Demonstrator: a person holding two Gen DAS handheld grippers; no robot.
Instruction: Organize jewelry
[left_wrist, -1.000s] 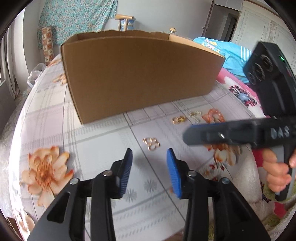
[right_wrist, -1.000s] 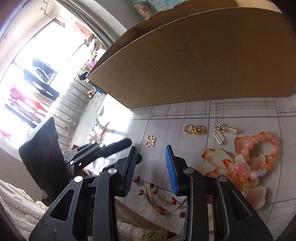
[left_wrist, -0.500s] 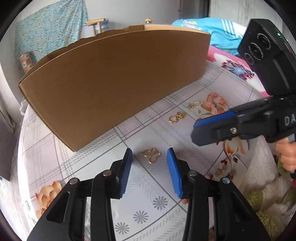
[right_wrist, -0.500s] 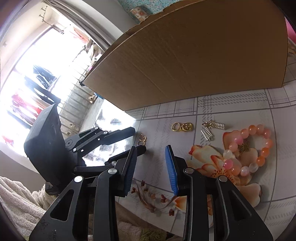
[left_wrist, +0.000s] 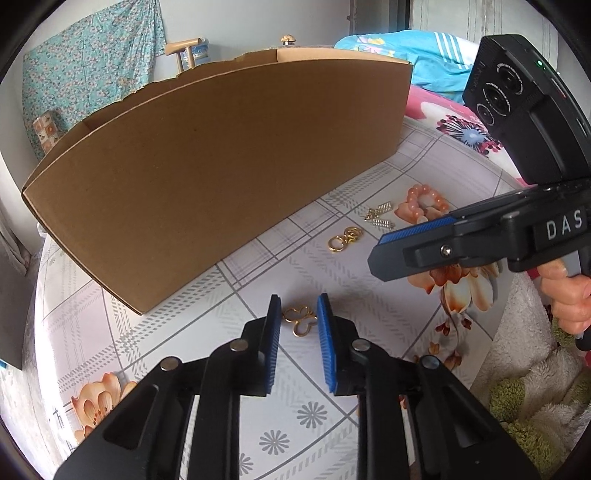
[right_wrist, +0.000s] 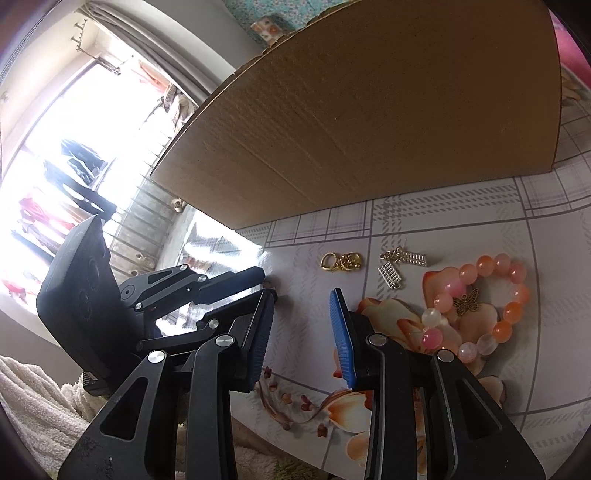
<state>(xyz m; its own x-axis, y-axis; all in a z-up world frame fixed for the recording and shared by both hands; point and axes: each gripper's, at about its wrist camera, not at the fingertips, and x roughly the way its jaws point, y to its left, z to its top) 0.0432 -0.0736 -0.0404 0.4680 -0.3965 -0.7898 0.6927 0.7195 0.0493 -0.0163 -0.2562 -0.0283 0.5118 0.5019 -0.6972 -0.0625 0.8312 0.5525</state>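
Note:
A gold butterfly-shaped charm (left_wrist: 300, 319) lies on the floral tablecloth between the blue pads of my left gripper (left_wrist: 298, 314), which is partly closed around it; contact is unclear. Gold rings (left_wrist: 343, 239), silver charms (left_wrist: 378, 217) and a pink-orange bead bracelet (left_wrist: 424, 201) lie to the right. My right gripper (right_wrist: 302, 306) is open and empty above the cloth; rings (right_wrist: 340, 261), silver charms (right_wrist: 399, 264) and the bracelet (right_wrist: 491, 302) lie ahead of it. The left gripper (right_wrist: 251, 282) shows at its left.
A large brown cardboard box (left_wrist: 221, 162) stands just behind the jewelry, open at the top; it also shows in the right wrist view (right_wrist: 369, 122). The right gripper (left_wrist: 461, 243) hovers right of the left one. A fluffy towel (left_wrist: 535, 369) lies at the table's right edge.
My left gripper has moved forward to the butterfly charm and narrowed its jaws around it. The right gripper has stayed open, shifting a little toward the bracelet.

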